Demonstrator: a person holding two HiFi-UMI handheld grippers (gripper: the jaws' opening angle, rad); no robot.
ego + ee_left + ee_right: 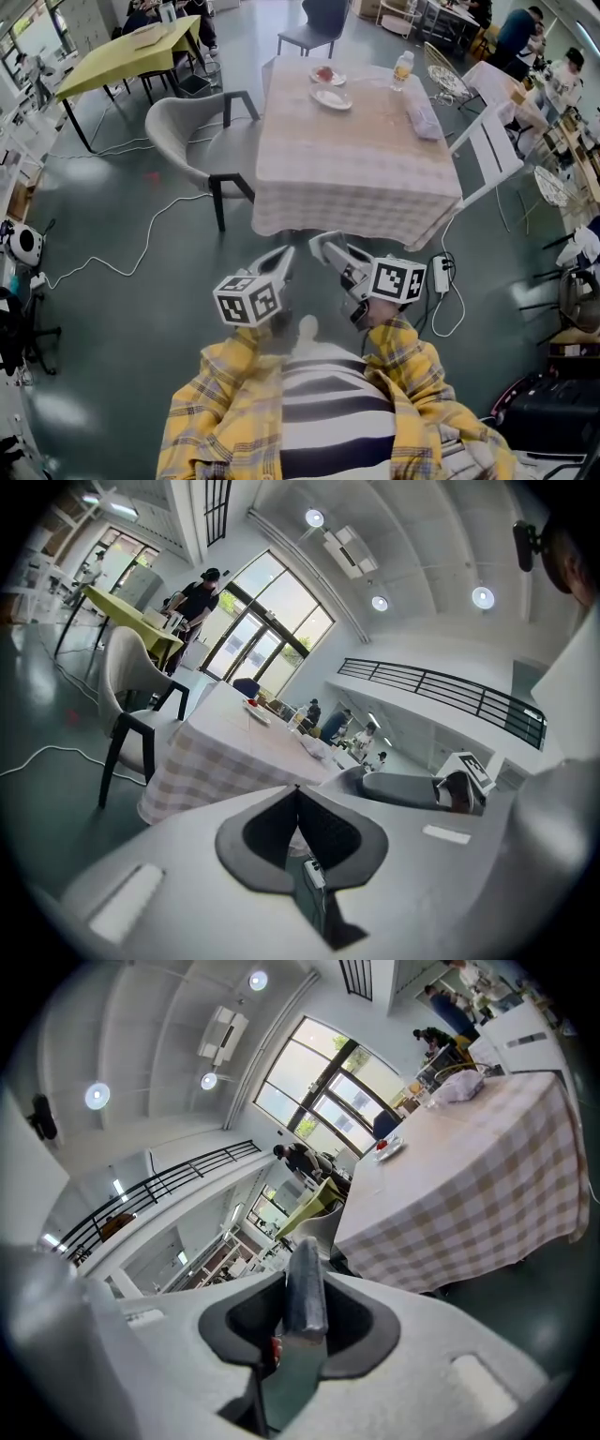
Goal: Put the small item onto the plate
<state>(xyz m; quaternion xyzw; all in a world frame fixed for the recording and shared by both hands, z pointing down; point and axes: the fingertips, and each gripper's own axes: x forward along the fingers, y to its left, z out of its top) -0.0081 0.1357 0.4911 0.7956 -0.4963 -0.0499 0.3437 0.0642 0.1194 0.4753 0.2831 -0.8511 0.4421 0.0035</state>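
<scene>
Both grippers are held side by side near my waist, short of the near edge of the checked table (356,169). My right gripper (322,247) (305,1283) is shut on a small dark grey item (305,1296), seen edge-on between its pads. My left gripper (284,255) (298,789) is shut, tips touching, with nothing in it. An empty white plate (332,98) lies at the table's far side. Just behind it, a second plate (325,74) carries something red. In the right gripper view the plates (388,1147) are small and far off.
A water bottle (403,67) and a clear bag (422,114) lie at the table's far right. A grey chair (187,141) stands at its left and a white folding chair (492,150) at its right. A power strip (441,274) and a cable (141,248) lie on the floor.
</scene>
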